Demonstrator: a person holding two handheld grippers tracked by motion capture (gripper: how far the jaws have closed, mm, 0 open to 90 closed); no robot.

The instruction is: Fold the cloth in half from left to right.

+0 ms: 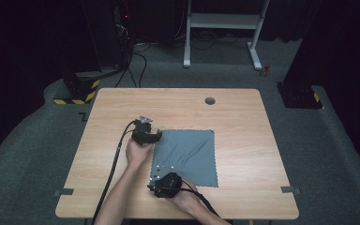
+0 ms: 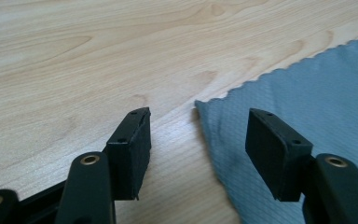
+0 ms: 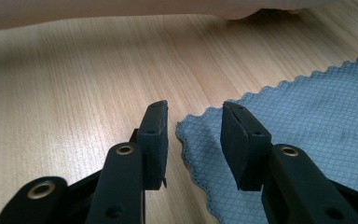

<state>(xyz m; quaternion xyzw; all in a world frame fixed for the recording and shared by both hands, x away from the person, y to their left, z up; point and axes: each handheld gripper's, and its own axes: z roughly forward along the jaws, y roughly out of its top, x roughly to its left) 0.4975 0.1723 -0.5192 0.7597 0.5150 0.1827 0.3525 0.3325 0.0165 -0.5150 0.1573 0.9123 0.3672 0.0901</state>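
Grey cloth (image 1: 187, 157) lies flat on the wooden surface (image 1: 243, 117), unobstructed. Left tongs (image 2: 198, 135) and right tongs (image 3: 193, 140) each straddle a cloth corner, released, held low.

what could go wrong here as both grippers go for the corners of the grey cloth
The cloth lies flat on the table, so the open left gripper may close on wood and miss its corner. The open right gripper straddles only the very tip of its corner, so that grip could slip when lifted.
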